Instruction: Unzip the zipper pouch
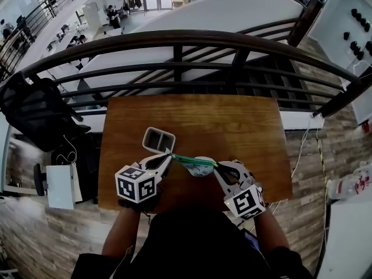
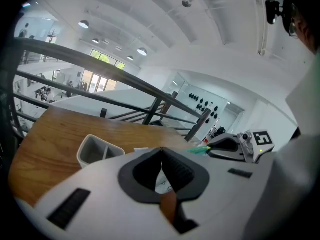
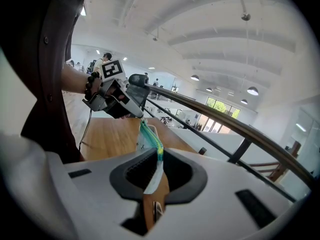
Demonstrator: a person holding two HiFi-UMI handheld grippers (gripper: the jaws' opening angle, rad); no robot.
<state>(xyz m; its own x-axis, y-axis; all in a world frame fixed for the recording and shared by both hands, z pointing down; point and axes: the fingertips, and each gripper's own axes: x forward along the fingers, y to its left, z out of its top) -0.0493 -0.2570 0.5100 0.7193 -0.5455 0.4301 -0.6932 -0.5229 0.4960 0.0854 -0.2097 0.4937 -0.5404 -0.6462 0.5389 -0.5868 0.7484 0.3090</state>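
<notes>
A white zipper pouch [image 1: 197, 166] with a green zipper strip [image 1: 195, 160] hangs stretched between both grippers, above the wooden table [image 1: 232, 121]. My left gripper [image 1: 169, 154] is shut on the zipper's left end; whether it pinches the pull tab I cannot tell. In the left gripper view its jaws [image 2: 161, 150] are pressed together, with white pouch material [image 2: 161, 185] just below them. My right gripper [image 1: 217, 165] is shut on the pouch's right end. In the right gripper view the green zipper strip [image 3: 150, 138] runs from my right gripper [image 3: 159, 159] to the left gripper [image 3: 140, 115].
A grey two-compartment cup [image 1: 158, 140] stands on the table just behind the left gripper. A dark metal railing [image 1: 174, 39] runs along the table's far edge over a drop to a lower floor. A black chair [image 1: 29, 109] stands at the left.
</notes>
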